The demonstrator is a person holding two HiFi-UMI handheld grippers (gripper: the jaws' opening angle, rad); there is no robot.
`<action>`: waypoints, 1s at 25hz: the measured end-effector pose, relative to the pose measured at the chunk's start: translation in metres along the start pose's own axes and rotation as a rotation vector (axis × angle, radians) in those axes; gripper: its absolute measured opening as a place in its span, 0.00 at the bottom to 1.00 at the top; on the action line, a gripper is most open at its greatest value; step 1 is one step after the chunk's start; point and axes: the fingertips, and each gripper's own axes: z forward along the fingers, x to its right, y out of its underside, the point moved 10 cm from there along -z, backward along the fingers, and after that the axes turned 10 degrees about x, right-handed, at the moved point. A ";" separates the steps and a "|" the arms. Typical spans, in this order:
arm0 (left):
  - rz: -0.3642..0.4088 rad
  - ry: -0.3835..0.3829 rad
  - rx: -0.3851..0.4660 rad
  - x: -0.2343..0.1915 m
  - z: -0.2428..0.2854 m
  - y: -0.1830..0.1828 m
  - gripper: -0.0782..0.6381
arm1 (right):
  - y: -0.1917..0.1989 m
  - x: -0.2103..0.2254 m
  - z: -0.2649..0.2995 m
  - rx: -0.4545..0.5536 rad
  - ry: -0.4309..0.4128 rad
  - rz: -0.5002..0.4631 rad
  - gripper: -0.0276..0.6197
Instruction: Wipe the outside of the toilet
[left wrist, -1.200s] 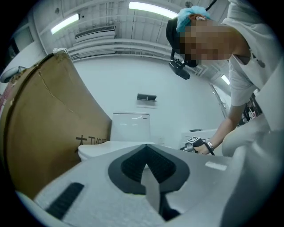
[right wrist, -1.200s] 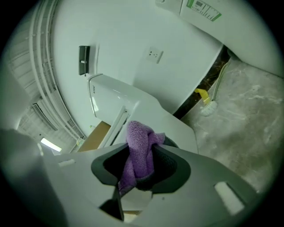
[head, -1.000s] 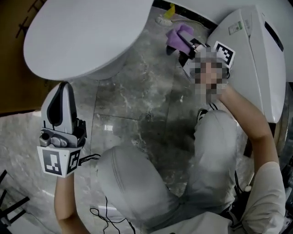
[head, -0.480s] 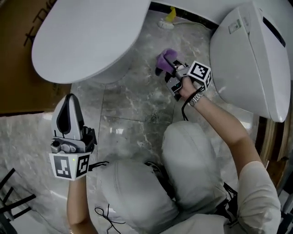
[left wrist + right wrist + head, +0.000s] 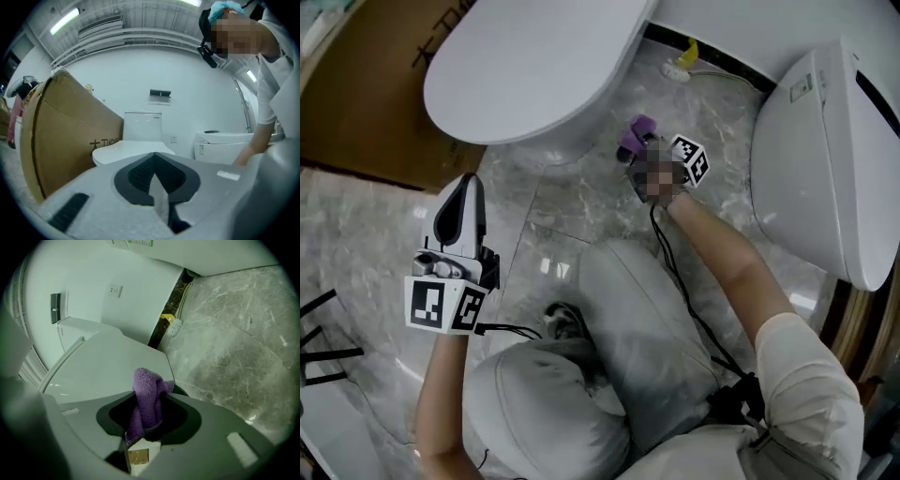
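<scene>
Two white toilets stand on the marble floor: one with its lid down at the upper left, another at the right. Between them, low over the floor, my right gripper is shut on a purple cloth. The cloth sticks out of the right gripper and points at the left toilet; touching or not is unclear. My left gripper hangs left of that toilet's bowl, shut and empty. In its own view the left gripper faces that toilet.
A brown cardboard box stands left of the left toilet, also visible as box. A yellow fitting with a hose lies at the wall base. The person's knees and cables fill the lower middle.
My right gripper has carried the purple cloth away from the right toilet's side, down toward the floor near the left toilet's base. The left gripper stays shut in about the same place.
</scene>
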 end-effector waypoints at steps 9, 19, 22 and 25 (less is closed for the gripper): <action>-0.007 0.018 0.005 -0.035 0.011 0.038 0.12 | 0.036 0.052 0.080 -0.012 0.083 0.006 0.27; -0.069 0.134 0.028 -0.015 0.035 0.067 0.12 | 0.041 0.015 0.089 -0.041 0.015 0.026 0.27; -0.059 0.123 0.025 -0.013 0.031 0.062 0.12 | 0.029 -0.014 0.077 -0.031 -0.033 0.044 0.27; -0.053 0.087 0.028 -0.009 0.026 0.058 0.12 | 0.016 -0.047 0.065 -0.015 -0.103 0.070 0.27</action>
